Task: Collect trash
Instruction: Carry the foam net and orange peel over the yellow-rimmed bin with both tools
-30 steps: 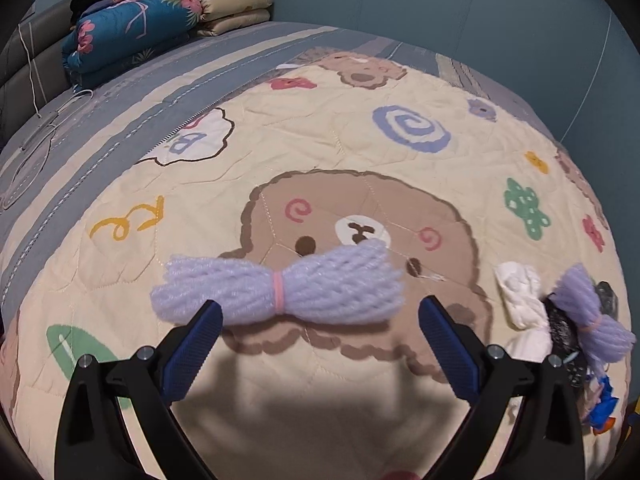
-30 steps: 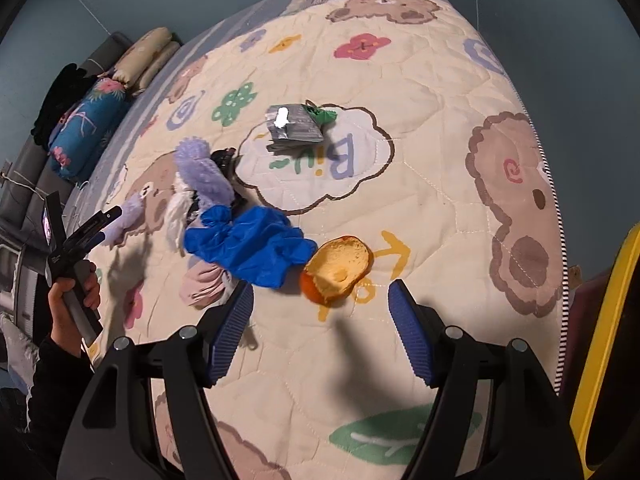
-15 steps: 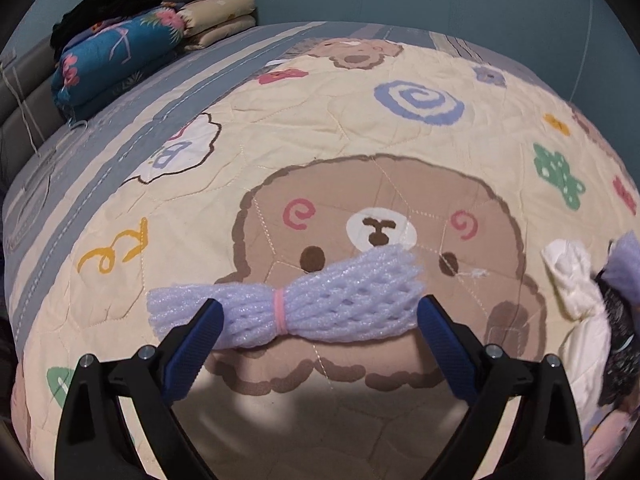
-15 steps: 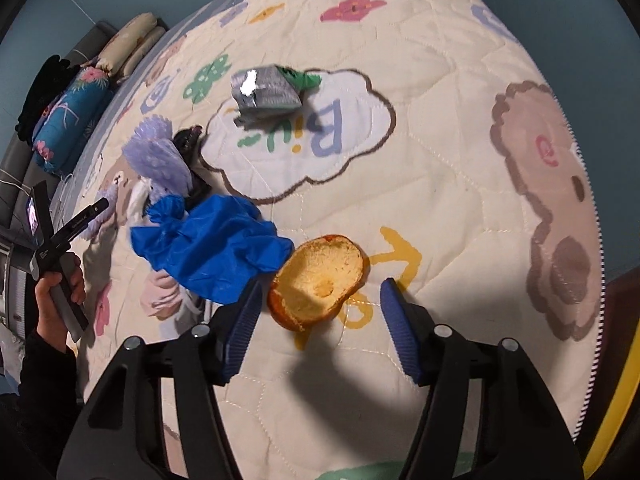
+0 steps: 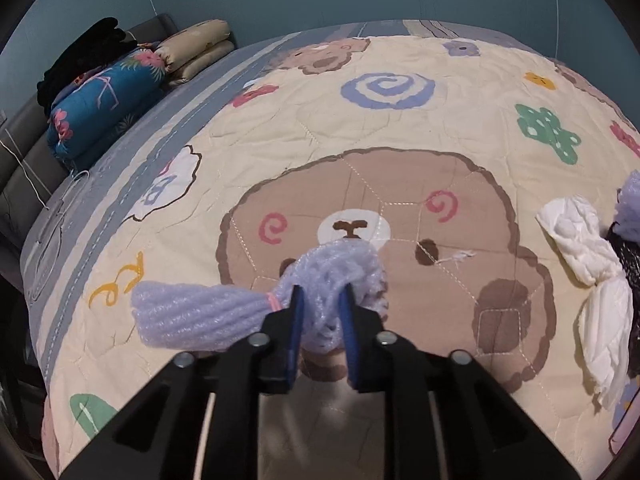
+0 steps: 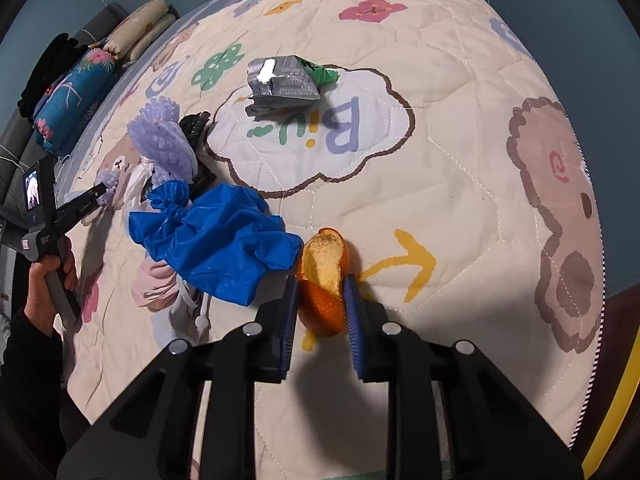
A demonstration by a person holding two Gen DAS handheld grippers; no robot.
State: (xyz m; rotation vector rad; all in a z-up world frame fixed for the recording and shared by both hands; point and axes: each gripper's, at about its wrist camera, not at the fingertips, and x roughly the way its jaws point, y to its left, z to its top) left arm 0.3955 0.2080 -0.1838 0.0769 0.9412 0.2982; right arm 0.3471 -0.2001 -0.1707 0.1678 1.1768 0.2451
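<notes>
In the left wrist view my left gripper (image 5: 321,300) is shut on the right half of a lilac foam fruit net (image 5: 224,312) tied with a pink band, on the bear-print quilt (image 5: 400,128). In the right wrist view my right gripper (image 6: 320,288) is shut on an orange peel (image 6: 324,276), squeezed upright between the blue pads. A blue plastic glove (image 6: 216,240) lies just left of it. A crumpled silver and green wrapper (image 6: 284,84) lies farther away. A second lilac net (image 6: 164,136) and black scraps lie beyond the glove.
A white crumpled tissue (image 5: 588,264) lies at the right of the left wrist view. Folded blankets and pillows (image 5: 112,92) are stacked at the bed's far left. A pink cloth with a white cord (image 6: 160,284) lies under the glove. A yellow edge (image 6: 616,412) shows at the right.
Both grippers have closed: the left on the lilac foam net, the right on the orange peel, which now stands pinched on edge. Both have moved in closer to the quilt.
</notes>
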